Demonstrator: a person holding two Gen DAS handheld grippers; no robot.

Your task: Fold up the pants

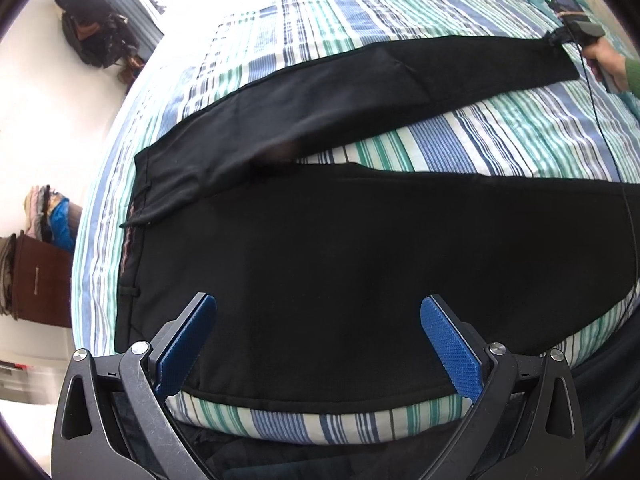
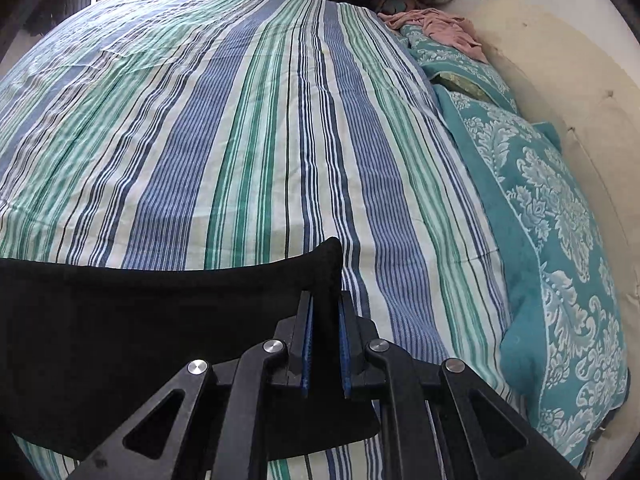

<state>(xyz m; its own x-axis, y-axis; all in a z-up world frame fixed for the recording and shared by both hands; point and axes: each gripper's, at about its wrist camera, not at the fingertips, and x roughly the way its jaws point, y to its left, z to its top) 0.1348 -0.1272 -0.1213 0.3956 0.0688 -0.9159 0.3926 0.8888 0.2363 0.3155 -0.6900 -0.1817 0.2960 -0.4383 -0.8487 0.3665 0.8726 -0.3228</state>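
Black pants [image 1: 360, 248] lie spread on the striped bed cover [image 1: 460, 140], with the waistband [image 1: 136, 200] at the left and both legs running right. My left gripper [image 1: 318, 302] hangs open over the near leg by the bed's front edge, its blue pads [image 1: 188, 344] wide apart with nothing between them. The far leg [image 1: 360, 92] stretches to the upper right, where the right gripper [image 1: 560, 38] pinches its end. In the right wrist view that gripper [image 2: 325, 296] is shut on the raised hem corner of the pant leg [image 2: 160, 304].
Teal patterned pillows [image 2: 560, 220] and a pink cloth [image 2: 440, 24] line the bed's right side by a cream headboard [image 2: 560, 80]. A dark backpack [image 1: 88, 28], a brown cabinet [image 1: 40, 280] and stacked clothes [image 1: 48, 212] stand left of the bed. A thin cable [image 1: 600, 120] trails across the cover.
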